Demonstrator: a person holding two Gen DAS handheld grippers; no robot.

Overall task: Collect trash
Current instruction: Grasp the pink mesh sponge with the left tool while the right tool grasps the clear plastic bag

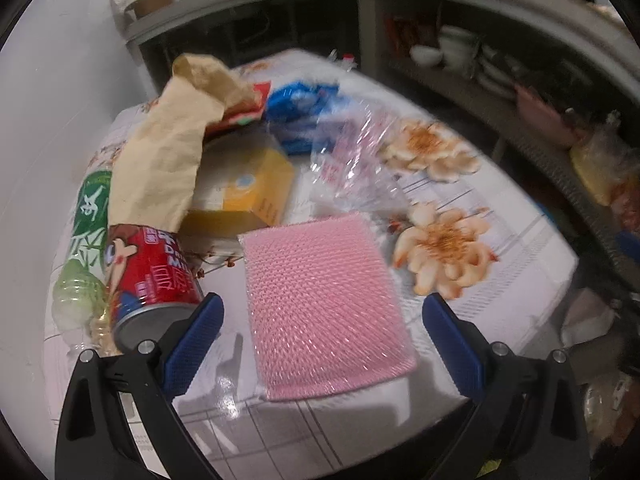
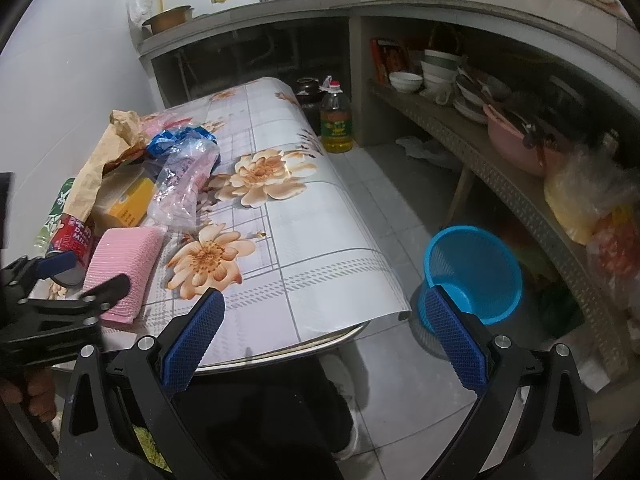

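The left hand-held gripper [image 1: 322, 344] hovers low over the surface [image 1: 500, 248], its blue-padded fingers spread wide apart on either side of a pink mesh pad [image 1: 324, 304] that lies flat on the flowered cloth; the fingers hold nothing. Just left of the pad a red can [image 1: 154, 280] lies on its side, beside a green bottle [image 1: 86, 236]. Behind them sit a crumpled brown paper bag [image 1: 168, 152], a yellow box [image 1: 248, 188], a clear plastic wrapper [image 1: 352, 152] and a blue plastic bag [image 1: 300, 112]. The right hand-held gripper [image 2: 320, 340] is held off the near edge of the surface, fingers likewise wide apart and empty. A blue basket [image 2: 476, 272] stands on the tiled floor [image 2: 400, 208] to the right of the surface.
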